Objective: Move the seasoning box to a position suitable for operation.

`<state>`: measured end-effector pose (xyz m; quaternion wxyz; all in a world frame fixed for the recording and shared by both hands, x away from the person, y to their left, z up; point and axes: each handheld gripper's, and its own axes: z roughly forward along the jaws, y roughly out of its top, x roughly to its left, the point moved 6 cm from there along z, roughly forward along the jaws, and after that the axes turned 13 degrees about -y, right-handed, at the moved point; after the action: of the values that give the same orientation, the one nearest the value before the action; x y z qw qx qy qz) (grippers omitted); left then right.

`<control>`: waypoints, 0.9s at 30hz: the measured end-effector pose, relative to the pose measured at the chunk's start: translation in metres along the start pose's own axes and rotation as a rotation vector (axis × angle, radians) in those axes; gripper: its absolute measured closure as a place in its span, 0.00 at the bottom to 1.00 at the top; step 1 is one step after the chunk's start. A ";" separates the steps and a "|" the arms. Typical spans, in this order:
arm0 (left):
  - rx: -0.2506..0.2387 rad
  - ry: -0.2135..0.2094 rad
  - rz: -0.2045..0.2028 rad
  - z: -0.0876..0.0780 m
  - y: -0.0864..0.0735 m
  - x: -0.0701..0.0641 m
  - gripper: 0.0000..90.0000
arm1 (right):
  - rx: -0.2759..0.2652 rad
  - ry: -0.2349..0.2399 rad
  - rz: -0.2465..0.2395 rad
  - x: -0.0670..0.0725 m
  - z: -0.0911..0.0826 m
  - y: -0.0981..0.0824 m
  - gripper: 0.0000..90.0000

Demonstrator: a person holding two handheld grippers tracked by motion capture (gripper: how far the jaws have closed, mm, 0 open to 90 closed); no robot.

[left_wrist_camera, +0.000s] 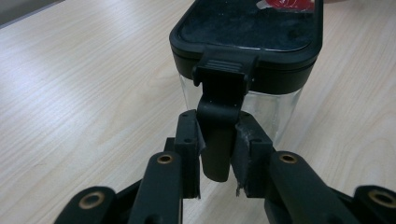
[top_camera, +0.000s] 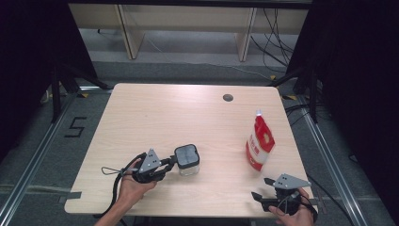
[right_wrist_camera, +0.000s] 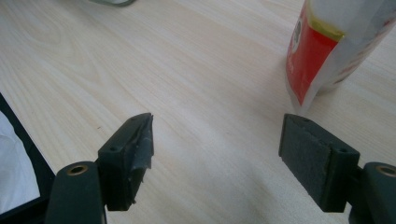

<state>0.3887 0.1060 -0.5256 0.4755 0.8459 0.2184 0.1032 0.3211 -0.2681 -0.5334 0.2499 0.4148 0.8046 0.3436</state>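
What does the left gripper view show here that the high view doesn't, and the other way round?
Left gripper view: the jar's black latch tab hangs between the left gripper pads, which press on it from both sides. High view: the right gripper open near the table edge, and the whole red and white pouch standing upright. Both: the clear jar with its black lid.

Pale wood-grain table (top_camera: 155, 113) with a dark round hole (top_camera: 228, 98) near the far edge. Clear jar (left_wrist_camera: 261, 105) with black lid (left_wrist_camera: 247, 28) and black latch (left_wrist_camera: 219, 116); red-and-white pouch (top_camera: 259, 143) with white cap, yellow band visible in the right gripper view. Black jaws and grey top plates on left gripper (top_camera: 170, 162) and right gripper (top_camera: 261, 188); brass-coloured pivot rings on both.
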 end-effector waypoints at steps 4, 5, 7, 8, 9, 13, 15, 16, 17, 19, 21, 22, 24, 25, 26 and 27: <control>0.009 -0.015 0.010 -0.001 0.000 -0.001 0.81 | 0.007 0.000 0.008 0.000 0.000 -0.001 0.31; 0.006 -0.023 -0.005 -0.001 0.000 -0.002 0.81 | 0.003 0.001 0.009 0.000 0.000 -0.001 0.31; 0.010 -0.030 0.012 -0.002 0.001 -0.004 0.81 | 0.006 -0.001 0.006 -0.001 0.000 -0.001 0.31; 0.015 -0.037 0.022 -0.002 0.001 -0.004 0.81 | 0.002 -0.003 0.002 -0.001 0.000 0.000 0.31; 0.014 -0.053 0.023 -0.001 0.001 -0.005 0.81 | 0.002 -0.002 0.002 -0.001 0.000 0.000 0.31; 0.000 -0.074 0.007 0.001 0.001 -0.008 0.81 | 0.002 0.001 0.003 -0.001 0.000 0.000 0.31; 0.006 -0.085 0.010 0.001 0.000 -0.009 0.81 | 0.001 -0.001 -0.001 -0.001 0.000 0.000 0.31; 0.008 -0.095 0.026 0.001 0.000 -0.009 0.81 | 0.003 0.000 0.001 -0.001 0.000 0.000 0.31; 0.002 -0.101 0.011 0.002 0.000 -0.012 0.81 | 0.007 0.002 0.006 0.000 0.000 0.000 0.31; 0.002 -0.120 0.028 0.004 0.001 -0.015 0.81 | 0.009 0.004 0.011 0.000 0.000 0.000 0.31; 0.002 -0.147 0.042 0.006 0.003 -0.019 0.81 | 0.000 0.005 -0.001 0.000 0.000 0.000 0.31; 0.006 -0.159 0.043 0.007 0.003 -0.022 0.81 | 0.000 0.004 -0.001 0.000 0.000 0.000 0.31; 0.007 -0.187 0.062 0.010 0.005 -0.030 0.81 | 0.005 0.004 0.005 0.000 0.000 0.000 0.31; 0.003 -0.199 0.075 0.012 0.006 -0.034 0.81 | 0.003 0.004 0.005 0.000 0.000 0.000 0.31; 0.004 -0.206 0.072 0.014 0.007 -0.037 0.81 | 0.003 0.002 0.002 -0.001 0.000 0.000 0.31; 0.005 -0.218 0.076 0.015 0.008 -0.040 0.81 | 0.002 0.002 0.002 -0.001 0.000 0.000 0.31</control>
<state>0.3615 0.0721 -0.5257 0.4901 0.8610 0.1334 0.0277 0.3213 -0.2688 -0.5335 0.2482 0.4157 0.8048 0.3433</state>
